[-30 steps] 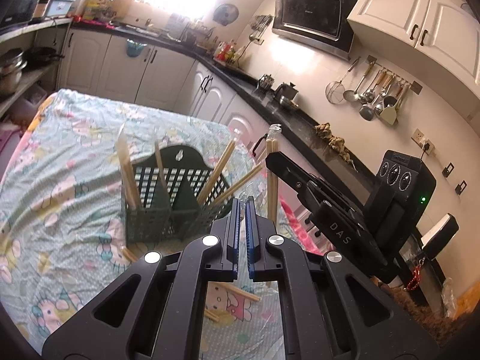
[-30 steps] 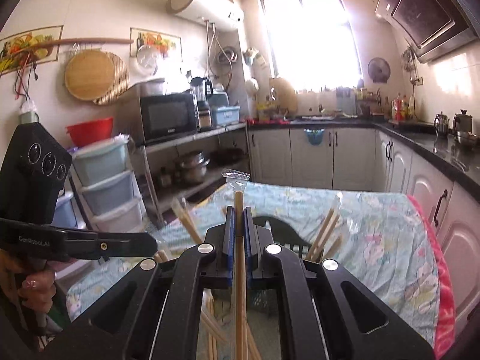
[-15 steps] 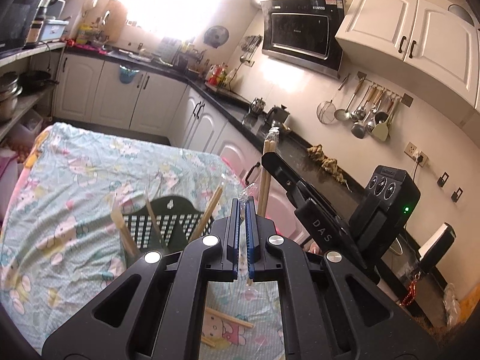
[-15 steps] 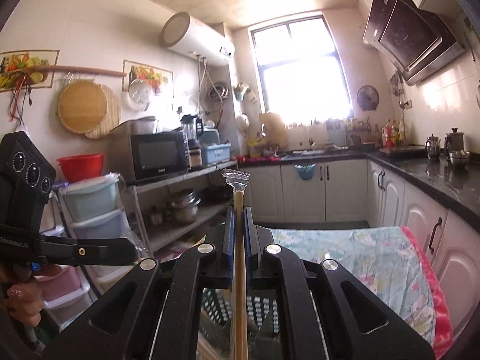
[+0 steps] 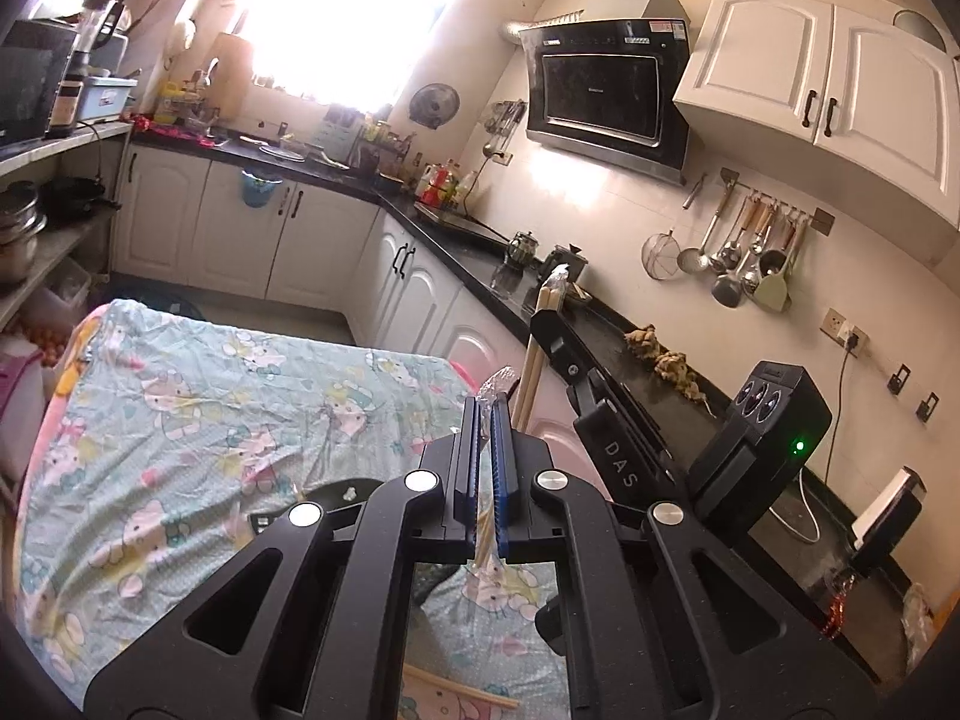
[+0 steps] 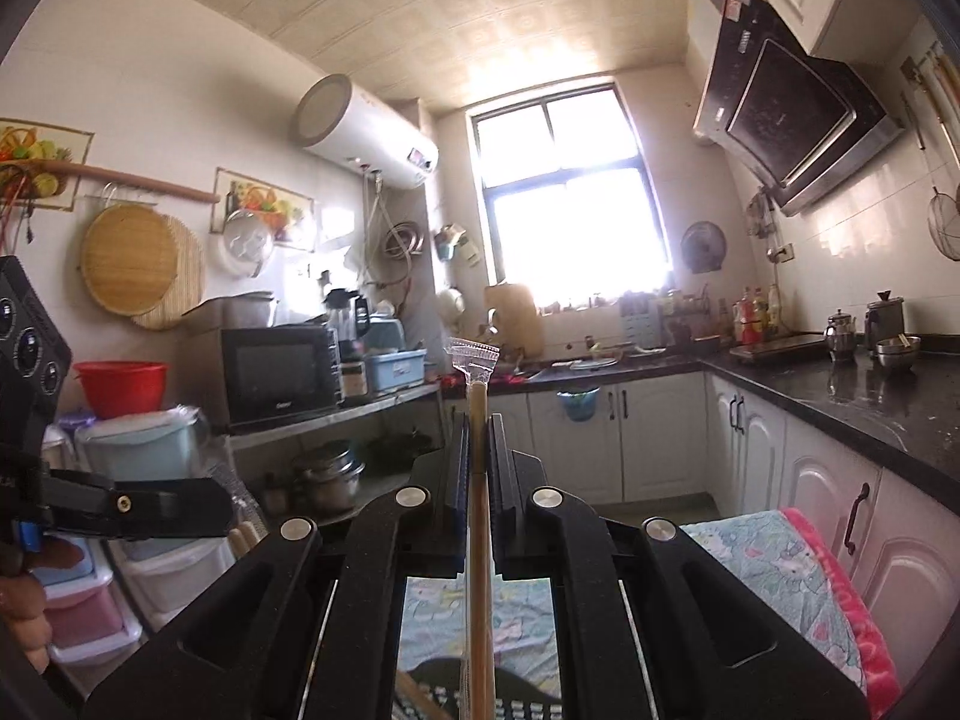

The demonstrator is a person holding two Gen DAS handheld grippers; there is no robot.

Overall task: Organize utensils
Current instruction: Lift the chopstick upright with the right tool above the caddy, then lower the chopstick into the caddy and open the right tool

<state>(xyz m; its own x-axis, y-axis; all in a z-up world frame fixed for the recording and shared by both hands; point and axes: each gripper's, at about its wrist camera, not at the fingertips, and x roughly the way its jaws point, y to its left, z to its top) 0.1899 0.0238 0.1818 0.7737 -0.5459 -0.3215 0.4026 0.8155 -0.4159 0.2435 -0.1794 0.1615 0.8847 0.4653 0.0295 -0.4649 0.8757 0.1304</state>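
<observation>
My left gripper (image 5: 483, 414) is shut on a pair of chopsticks in a clear plastic sleeve (image 5: 499, 377), whose crinkled end sticks out past the tips. My right gripper (image 6: 477, 420) is shut on another wrapped pair of wooden chopsticks (image 6: 478, 396), held upright with the sleeve's end above. In the left wrist view the right gripper (image 5: 543, 324) hangs just right of my left one, its chopsticks (image 5: 549, 294) poking up. The dark green basket (image 6: 432, 690) lies below both, mostly hidden by the gripper bodies. In the right wrist view the left gripper (image 6: 222, 507) is at the left edge.
The table carries a pale cartoon-print cloth (image 5: 180, 420), with a loose chopstick (image 5: 462, 690) near the front. Black counters (image 6: 870, 396) and white cabinets run behind and to the right. Shelves with a microwave (image 6: 276, 372) and storage bins stand left. A person's hand (image 6: 24, 600) holds the left gripper.
Both grippers have risen with their wrapped chopsticks still clamped. The basket with its standing chopsticks has slid down, almost out of both views; the right view has tilted up towards the window.
</observation>
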